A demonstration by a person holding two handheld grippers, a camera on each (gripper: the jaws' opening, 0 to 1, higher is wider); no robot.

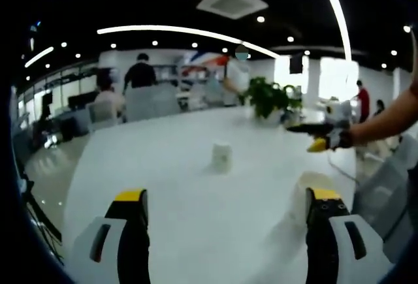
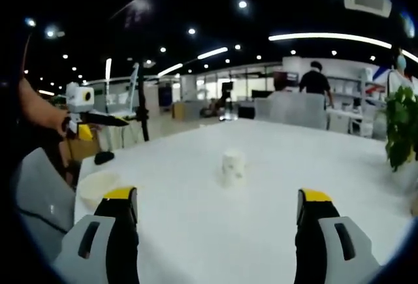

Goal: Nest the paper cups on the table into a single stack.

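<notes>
With both the left gripper [image 1: 225, 209] and right gripper [image 2: 215, 205] wide open and empty, the light paper cup [image 2: 233, 167] mid-bench [image 2: 339, 166] may tip if a jaw bumps it.

Open-plan office, by the look of it: long white table [image 2: 261, 166], dark ceiling with recessed spotlights and curved light strips [image 1: 183, 32], ceiling air-conditioning vent [image 1: 232, 0]. Potted plant [image 1: 268, 98] at the table's far end, grey chairs [image 2: 294, 109], shelving and probably monitors behind (blurred), people [image 1: 139, 72] standing about.
</notes>
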